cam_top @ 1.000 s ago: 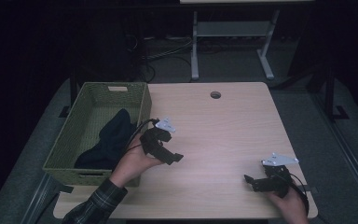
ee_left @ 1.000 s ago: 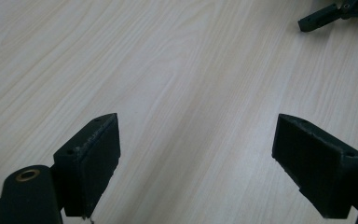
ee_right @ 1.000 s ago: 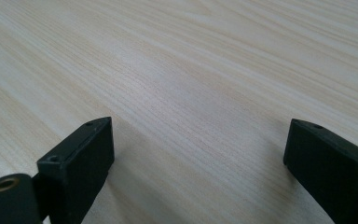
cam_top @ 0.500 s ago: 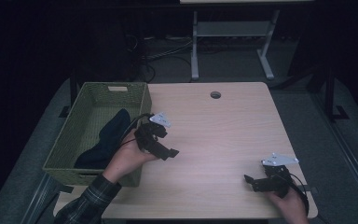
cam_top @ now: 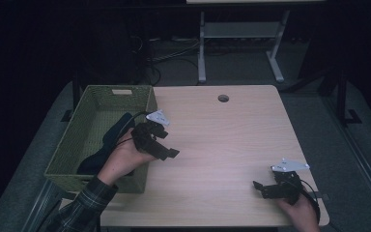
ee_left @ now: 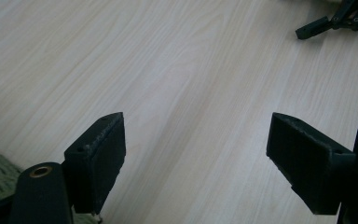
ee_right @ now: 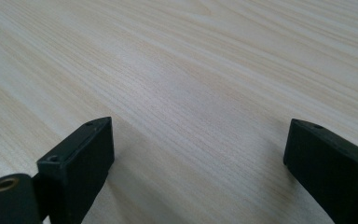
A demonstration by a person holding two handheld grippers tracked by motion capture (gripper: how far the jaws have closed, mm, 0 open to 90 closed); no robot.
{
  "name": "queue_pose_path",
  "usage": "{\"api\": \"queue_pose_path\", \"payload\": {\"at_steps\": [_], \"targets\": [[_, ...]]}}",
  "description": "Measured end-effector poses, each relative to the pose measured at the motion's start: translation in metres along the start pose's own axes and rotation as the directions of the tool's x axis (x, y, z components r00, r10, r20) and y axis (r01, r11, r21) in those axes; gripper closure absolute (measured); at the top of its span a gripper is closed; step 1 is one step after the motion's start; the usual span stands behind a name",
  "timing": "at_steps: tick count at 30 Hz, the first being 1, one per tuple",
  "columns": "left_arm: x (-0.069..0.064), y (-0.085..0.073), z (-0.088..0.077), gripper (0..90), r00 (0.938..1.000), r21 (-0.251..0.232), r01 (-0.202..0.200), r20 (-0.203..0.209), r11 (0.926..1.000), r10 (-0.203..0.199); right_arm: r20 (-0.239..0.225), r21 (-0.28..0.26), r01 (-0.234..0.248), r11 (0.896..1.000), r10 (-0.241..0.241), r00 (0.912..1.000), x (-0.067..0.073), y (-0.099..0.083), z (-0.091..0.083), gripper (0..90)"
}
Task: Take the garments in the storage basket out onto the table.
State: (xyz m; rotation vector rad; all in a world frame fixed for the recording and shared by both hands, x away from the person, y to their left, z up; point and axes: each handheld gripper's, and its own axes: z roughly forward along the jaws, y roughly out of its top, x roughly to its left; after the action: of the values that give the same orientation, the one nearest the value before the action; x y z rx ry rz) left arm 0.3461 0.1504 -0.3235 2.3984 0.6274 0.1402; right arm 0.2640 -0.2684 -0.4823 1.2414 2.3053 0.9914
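Observation:
My left gripper [cam_top: 167, 143] hovers over the wooden table [cam_top: 222, 140], right beside the near right wall of a green woven basket [cam_top: 96, 96]. Its jaws stand wide apart and have just been closing a little, with nothing between them. A dark blue cloth [cam_top: 110, 141] lies inside the basket. In the left gripper view, the left gripper [ee_left: 200, 163] frames bare wood, and the right gripper [ee_left: 328, 21] shows far off at the top right. My right gripper [cam_top: 262, 188] rests low at the table's near right corner, open and empty. Its own view has the right gripper [ee_right: 196, 163] over bare wood.
A round cable hole [cam_top: 223, 98] sits near the table's far edge. Beyond the table stand a white metal frame [cam_top: 241, 30] and cables [cam_top: 164, 60] on the dark floor. The basket takes up the table's left side.
The left hand has lifted and drifted left and away, closer to the basket's wall. The right hand has stayed where it was.

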Motion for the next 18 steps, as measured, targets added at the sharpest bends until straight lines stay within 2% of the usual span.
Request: {"api": "queue_pose_path", "payload": {"at_steps": [1, 12, 18], "targets": [[0.002, 0.0, -0.002, 20.0, 1.0, 0.002, -0.007, -0.001, 1.0, 0.007, 0.0, 0.0, -0.001, 1.0, 0.001, 1.0, 0.0, 0.0, 0.0, 8.2], [0.011, -0.004, -0.024, 22.2, 0.9993, -0.01, 0.023, -0.029, 0.9997, -0.023, 0.0, 0.0, 0.0, 1.0, 0.0, 1.0, 0.0, 0.0, 0.0, 8.2], [0.018, -0.007, -0.034, 22.9, 0.9986, 0.001, 0.027, -0.046, 0.9996, -0.027, 0.0, 0.0, -0.001, 1.0, 0.001, 1.0, 0.0, 0.0, 0.0, 8.2]]}}
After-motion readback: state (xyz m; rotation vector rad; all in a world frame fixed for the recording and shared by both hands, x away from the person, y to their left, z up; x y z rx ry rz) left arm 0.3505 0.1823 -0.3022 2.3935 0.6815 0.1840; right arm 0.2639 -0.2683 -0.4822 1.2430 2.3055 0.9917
